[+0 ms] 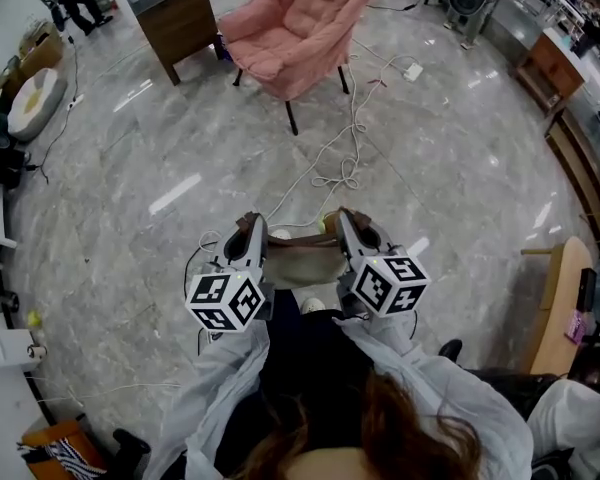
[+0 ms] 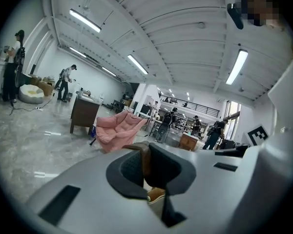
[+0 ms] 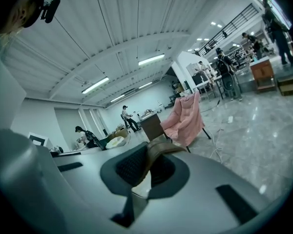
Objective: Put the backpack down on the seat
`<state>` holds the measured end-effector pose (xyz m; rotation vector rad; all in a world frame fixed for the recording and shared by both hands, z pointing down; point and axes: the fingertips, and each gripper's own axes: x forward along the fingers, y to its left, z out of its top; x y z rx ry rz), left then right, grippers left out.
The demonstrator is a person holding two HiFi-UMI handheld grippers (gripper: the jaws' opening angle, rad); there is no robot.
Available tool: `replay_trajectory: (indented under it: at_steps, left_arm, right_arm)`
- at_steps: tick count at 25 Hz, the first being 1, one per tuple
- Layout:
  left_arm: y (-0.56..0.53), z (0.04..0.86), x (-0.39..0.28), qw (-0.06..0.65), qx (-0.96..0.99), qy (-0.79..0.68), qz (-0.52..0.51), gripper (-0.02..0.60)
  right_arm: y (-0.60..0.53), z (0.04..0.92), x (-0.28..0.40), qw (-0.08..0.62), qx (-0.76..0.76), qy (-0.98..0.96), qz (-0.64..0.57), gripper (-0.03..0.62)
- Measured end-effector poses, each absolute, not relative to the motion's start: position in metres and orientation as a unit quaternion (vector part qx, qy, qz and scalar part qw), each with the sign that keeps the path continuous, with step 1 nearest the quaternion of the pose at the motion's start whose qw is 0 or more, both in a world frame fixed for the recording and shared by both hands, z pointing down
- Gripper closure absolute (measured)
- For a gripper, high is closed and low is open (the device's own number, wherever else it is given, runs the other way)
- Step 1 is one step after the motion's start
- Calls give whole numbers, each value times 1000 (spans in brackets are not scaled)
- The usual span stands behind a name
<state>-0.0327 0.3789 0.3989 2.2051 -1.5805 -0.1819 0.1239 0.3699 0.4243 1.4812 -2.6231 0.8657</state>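
Note:
A beige backpack [image 1: 302, 264] hangs between my two grippers, over the floor in front of the person. My left gripper [image 1: 248, 232] is shut on its brown strap [image 2: 143, 161] at the bag's left side. My right gripper [image 1: 348, 224] is shut on the brown strap [image 3: 157, 152] at the right side. The seat, a pink padded chair [image 1: 298, 26] on dark legs, stands some way ahead with nothing on it. It also shows in the left gripper view as the pink chair [image 2: 118, 129] and in the right gripper view as the pink chair [image 3: 188, 118].
A dark wooden cabinet [image 1: 175, 13] stands left of the chair. White cables [image 1: 340, 158] and a power strip [image 1: 413, 70] lie on the marble floor between me and the chair. A wooden bench [image 1: 560, 303] is at the right, a beanbag [image 1: 32, 103] far left. People stand in the background.

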Motion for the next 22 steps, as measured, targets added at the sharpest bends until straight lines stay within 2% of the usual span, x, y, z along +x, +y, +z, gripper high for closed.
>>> replay_trajectory:
  at_steps: [22]
  left_arm:
    - [199,399,-77,244,794,-553,-70,557]
  right_arm:
    - [190,413,82,4,494,-824,276,585]
